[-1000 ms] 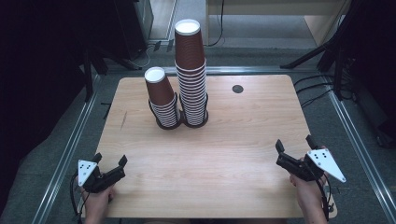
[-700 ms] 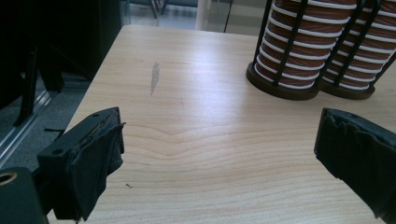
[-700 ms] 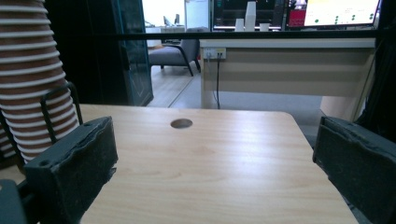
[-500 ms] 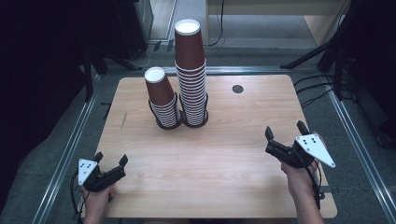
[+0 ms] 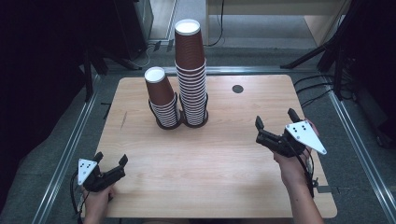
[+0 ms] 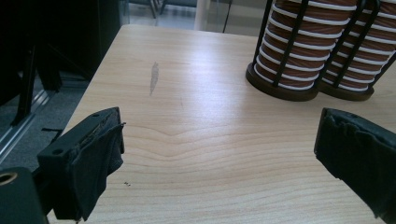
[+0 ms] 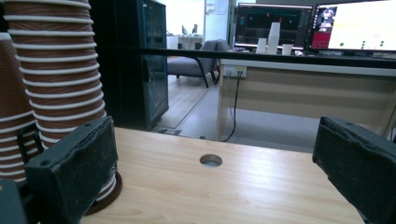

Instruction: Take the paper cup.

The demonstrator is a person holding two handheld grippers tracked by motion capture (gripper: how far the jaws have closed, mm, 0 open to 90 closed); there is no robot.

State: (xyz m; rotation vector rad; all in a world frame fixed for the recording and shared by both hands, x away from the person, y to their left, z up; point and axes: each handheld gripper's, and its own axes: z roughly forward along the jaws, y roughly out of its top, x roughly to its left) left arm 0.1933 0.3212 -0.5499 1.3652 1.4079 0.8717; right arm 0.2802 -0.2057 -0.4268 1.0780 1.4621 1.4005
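The two stacks of brown paper cups stood touching in the upper middle of the high view, the taller stack [image 5: 191, 74] to the right of the shorter stack [image 5: 161, 99], each in a black wire holder. Neither had been touched, so the work looked barely begun: every cup was left to handle. The right claw [image 5: 275, 128], jaws wide and empty, sat at centre right, nearer the stacks. The left claw [image 5: 111, 164], also wide and empty, rested at lower left on the worktop [image 5: 210, 158].
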